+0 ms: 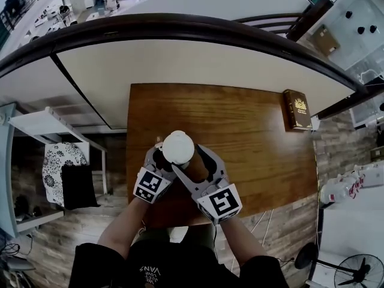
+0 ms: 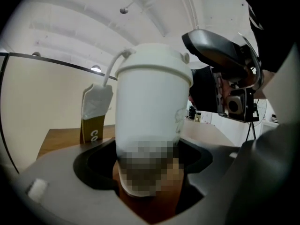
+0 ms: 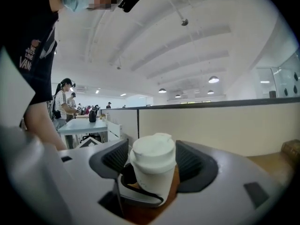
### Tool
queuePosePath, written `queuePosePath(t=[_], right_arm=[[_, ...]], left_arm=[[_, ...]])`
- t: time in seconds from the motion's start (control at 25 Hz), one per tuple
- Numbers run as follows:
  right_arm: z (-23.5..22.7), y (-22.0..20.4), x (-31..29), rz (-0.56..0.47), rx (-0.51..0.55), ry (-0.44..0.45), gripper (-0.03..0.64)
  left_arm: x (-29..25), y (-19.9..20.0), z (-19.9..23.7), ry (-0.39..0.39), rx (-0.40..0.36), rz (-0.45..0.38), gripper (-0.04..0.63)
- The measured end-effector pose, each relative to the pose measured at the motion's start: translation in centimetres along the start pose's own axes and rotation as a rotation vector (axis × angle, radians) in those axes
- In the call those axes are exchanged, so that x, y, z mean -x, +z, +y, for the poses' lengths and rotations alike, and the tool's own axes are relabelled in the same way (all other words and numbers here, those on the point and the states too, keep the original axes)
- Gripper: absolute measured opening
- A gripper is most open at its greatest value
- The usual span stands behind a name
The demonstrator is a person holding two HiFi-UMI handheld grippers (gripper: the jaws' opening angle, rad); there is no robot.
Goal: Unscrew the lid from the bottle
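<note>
A white bottle [image 1: 178, 147] with a white lid [image 3: 153, 150] is held over the wooden table [image 1: 252, 137]. In the left gripper view the bottle [image 2: 150, 107] fills the middle, its lid [image 2: 152, 64] carrying a thin white loop. My left gripper [image 1: 161, 159] [image 2: 145, 172] is shut on the bottle's body low down. My right gripper [image 1: 201, 161] [image 3: 153, 165] stands open around the lid. Its ribbed pads [image 3: 116, 159] flank the lid with a gap on each side.
A dark brown book [image 1: 297, 108] lies at the table's far right corner. A pouch with a white top and mustard base [image 2: 95, 114] stands on the table behind the bottle. A low partition wall [image 1: 198, 59] runs along the far side. A fan [image 1: 354, 272] stands at lower right.
</note>
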State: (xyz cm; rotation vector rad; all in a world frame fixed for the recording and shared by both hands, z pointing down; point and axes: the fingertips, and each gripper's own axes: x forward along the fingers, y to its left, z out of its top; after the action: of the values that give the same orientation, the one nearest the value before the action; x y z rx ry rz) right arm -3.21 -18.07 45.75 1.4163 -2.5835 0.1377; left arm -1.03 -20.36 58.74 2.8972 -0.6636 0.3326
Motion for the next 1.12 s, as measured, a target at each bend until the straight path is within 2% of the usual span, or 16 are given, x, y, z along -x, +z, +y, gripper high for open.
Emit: queuePosePath(t=[0.28, 0.4, 0.56, 0.96, 1.12], right_arm=[[-0.3, -0.2, -1.1, 0.022, 0.035, 0.024, 0.282], [-0.4, -0.2, -1.1, 0.021, 0.030, 0.098, 0.282], [-0.3, -0.1, -0.8, -0.024, 0.033, 0.285, 0.282], [-0.8, 0.4, -0.9, -0.028, 0.107, 0.833, 0.282], [-1.1, 0.4, -1.0, -0.014, 0.114, 0.994, 0.282]], left_arm=[[0.0, -0.1, 0.0, -0.016, -0.014, 0.004, 0.368], [0.0, -0.2, 0.0, -0.026, -0.019, 0.009, 0.368], [0.0, -0.1, -0.2, -0.038, -0.025, 0.001, 0.368], [0.1, 0.3, -0.3, -0.045, -0.046, -0.021, 0.368], [0.0, 0.4, -0.2, -0.028, -0.047, -0.028, 0.368]])
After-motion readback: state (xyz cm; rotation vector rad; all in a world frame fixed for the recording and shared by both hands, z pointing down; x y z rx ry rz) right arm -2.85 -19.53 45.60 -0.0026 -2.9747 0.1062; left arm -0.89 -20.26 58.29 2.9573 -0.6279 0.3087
